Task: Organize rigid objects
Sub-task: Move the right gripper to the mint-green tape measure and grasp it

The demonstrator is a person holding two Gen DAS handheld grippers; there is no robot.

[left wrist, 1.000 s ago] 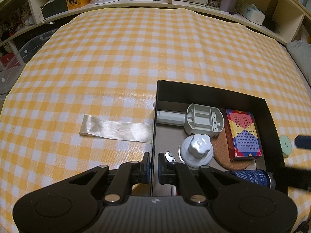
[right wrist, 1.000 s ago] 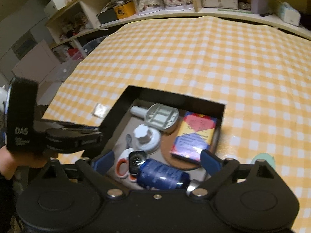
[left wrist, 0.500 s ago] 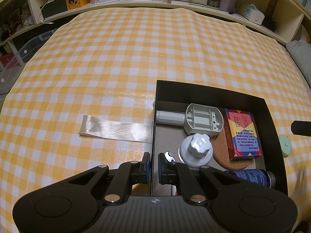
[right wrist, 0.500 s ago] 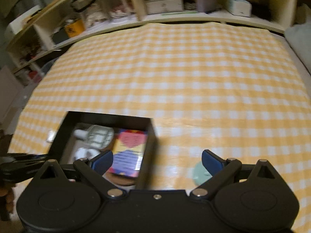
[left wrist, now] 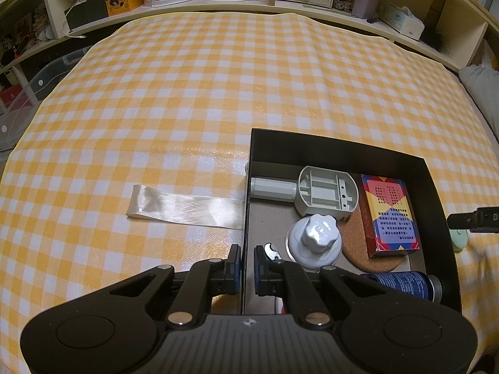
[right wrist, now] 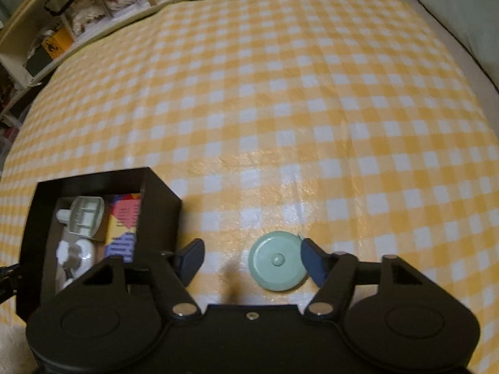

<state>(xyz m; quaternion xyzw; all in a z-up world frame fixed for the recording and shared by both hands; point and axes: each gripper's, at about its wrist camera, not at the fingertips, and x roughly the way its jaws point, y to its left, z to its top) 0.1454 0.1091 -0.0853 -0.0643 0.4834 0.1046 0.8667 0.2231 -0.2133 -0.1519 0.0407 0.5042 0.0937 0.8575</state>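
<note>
Mint-green disc lined up for pickup beside the black box

The mint-green disc [right wrist: 277, 261] lies flat on the checked worktop [right wrist: 280, 93], just right of the black box [right wrist: 162, 199]. It is judged light, rigid and smooth, best pinched across its rim. The right claw [right wrist: 249, 260], whose jaws have just been closing, is half-spread, the disc between the pads but not pressed. The left claw [left wrist: 246, 265] is clamped on the box's wall.

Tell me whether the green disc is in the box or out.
Out. The green disc lies flat on the checked cloth beside the black box, between the right gripper's open jaws.
</note>
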